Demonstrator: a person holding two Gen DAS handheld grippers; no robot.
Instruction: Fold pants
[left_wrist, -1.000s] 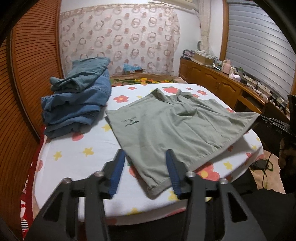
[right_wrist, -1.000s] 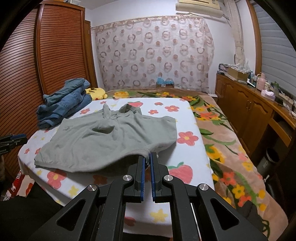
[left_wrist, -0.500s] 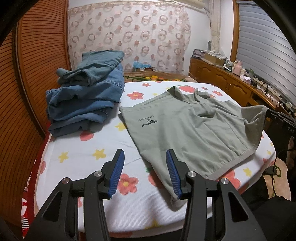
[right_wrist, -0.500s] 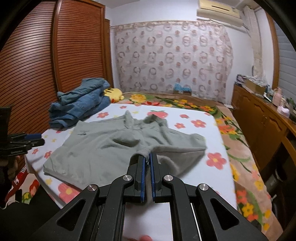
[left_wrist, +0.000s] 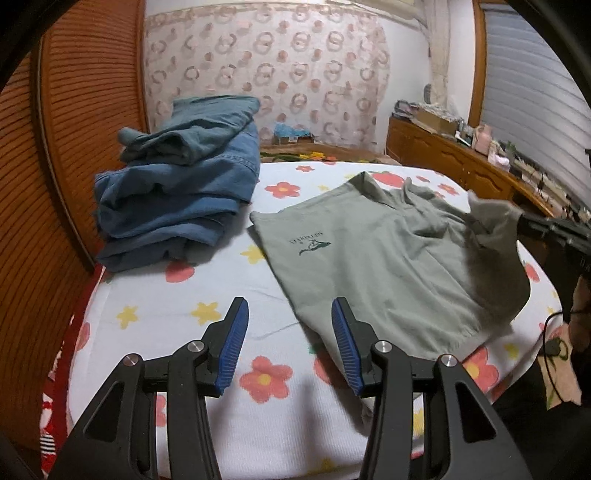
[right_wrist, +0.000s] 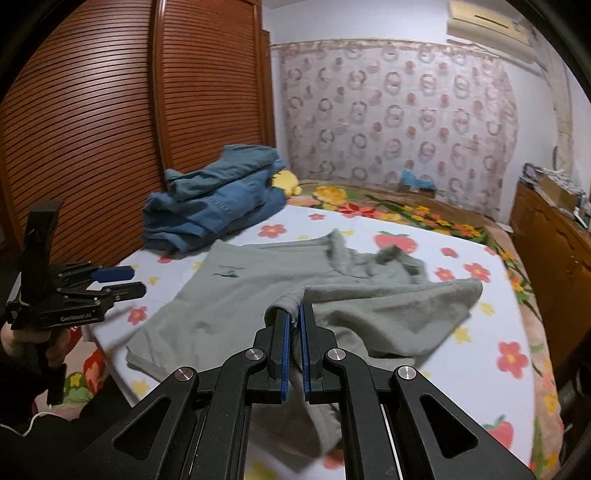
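Flowered sheets cover the bed (left_wrist: 177, 317) I work over, with a slatted wooden wardrobe at the left of both frames and a ring-patterned curtain behind.

My right gripper (right_wrist: 293, 325) has its blue pads pressed together on a bunched edge of the grey-green pants (right_wrist: 236, 295), low in the middle of the right wrist frame. The pinched cloth rises off the sheet and drapes toward the right of that frame, while the rest lies flat toward the centre left. My left gripper (left_wrist: 288, 328) stands spread about halfway with nothing between its pads; its right pad hangs over the near edge of the pants (left_wrist: 369, 266), which fill the centre and right of the left wrist frame.

I judge the step in hand to be carrying the raised side across onto the flat half. To do it well I should keep the pinch firm, lift only enough that the cloth clears itself, and lay the edge down square with the far one. My free jaws could hold the near hem so nothing drags.

A pile of blue jeans (left_wrist: 177, 199) sits upper left, well apart.
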